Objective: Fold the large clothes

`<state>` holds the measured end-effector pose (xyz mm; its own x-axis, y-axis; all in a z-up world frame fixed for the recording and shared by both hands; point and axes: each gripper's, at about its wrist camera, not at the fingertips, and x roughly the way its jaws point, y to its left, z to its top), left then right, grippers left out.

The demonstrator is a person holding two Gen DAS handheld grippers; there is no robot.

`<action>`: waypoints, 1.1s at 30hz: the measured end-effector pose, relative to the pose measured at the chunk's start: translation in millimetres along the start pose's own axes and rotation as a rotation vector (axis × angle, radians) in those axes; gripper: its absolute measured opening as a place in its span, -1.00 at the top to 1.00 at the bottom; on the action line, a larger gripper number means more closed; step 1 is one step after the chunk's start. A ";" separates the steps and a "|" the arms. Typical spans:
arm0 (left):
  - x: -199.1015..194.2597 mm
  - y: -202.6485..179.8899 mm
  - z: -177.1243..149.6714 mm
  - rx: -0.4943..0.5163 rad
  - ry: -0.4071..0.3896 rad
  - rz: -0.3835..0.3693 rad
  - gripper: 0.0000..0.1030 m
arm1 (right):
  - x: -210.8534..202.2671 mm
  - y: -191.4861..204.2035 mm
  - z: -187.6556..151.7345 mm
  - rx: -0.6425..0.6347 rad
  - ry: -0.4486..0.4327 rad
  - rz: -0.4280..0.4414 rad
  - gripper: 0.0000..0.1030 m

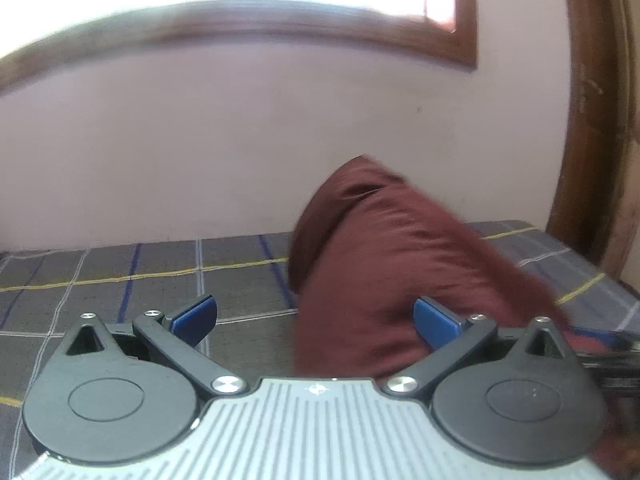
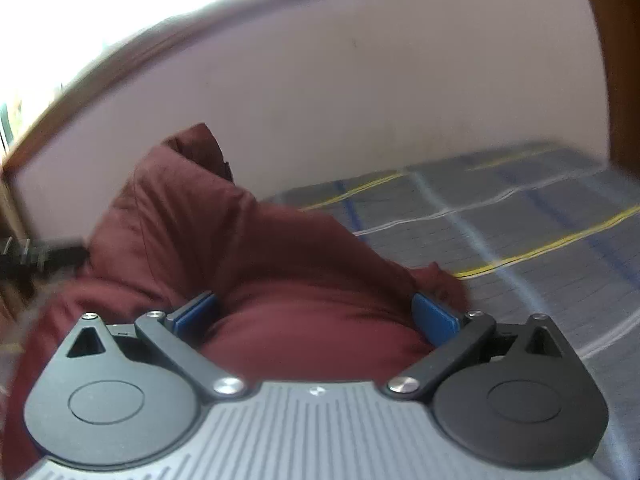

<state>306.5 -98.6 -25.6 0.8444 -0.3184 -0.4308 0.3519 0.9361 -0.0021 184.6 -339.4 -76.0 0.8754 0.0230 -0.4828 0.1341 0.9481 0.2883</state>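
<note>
A maroon garment [image 1: 384,264] rises in a bunched heap off the plaid bed [image 1: 160,280]. In the left wrist view my left gripper [image 1: 316,320] is open, its blue pads wide apart; the cloth fills the right half of the gap and touches the right pad [image 1: 436,322]. In the right wrist view my right gripper [image 2: 316,316] is open too, and the same garment [image 2: 248,248] bulges between and ahead of its blue pads [image 2: 198,314]. Neither gripper pinches the cloth. The frames are blurred by motion.
The bed [image 2: 520,224] has a grey cover with yellow, blue and white lines. A pale pink wall [image 1: 240,140] with a wood-framed window [image 1: 280,28] stands behind it. A brown wooden frame [image 1: 592,120] stands at the right. The other gripper's dark body [image 2: 36,256] shows at left.
</note>
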 end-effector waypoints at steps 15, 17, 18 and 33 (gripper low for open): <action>26.7 34.0 -27.4 -0.191 0.057 -0.155 -1.00 | -82.3 -22.4 -2.2 0.053 0.010 -0.055 -1.00; 25.6 34.2 -28.5 -0.202 0.059 -0.158 -1.00 | -92.7 -38.5 -5.2 0.116 0.057 -0.038 -1.00; 25.8 34.1 -28.7 -0.205 0.059 -0.160 -1.00 | -93.2 -47.3 -7.3 0.155 0.086 -0.025 -1.00; 23.7 40.5 -27.2 -0.216 0.072 -0.121 -1.00 | -1.2 -104.3 -23.5 0.587 0.308 0.388 -1.00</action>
<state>329.8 -64.2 -60.4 0.7675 -0.4261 -0.4790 0.3481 0.9044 -0.2468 158.8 -430.9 -124.9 0.7526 0.4886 -0.4415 0.1438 0.5323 0.8343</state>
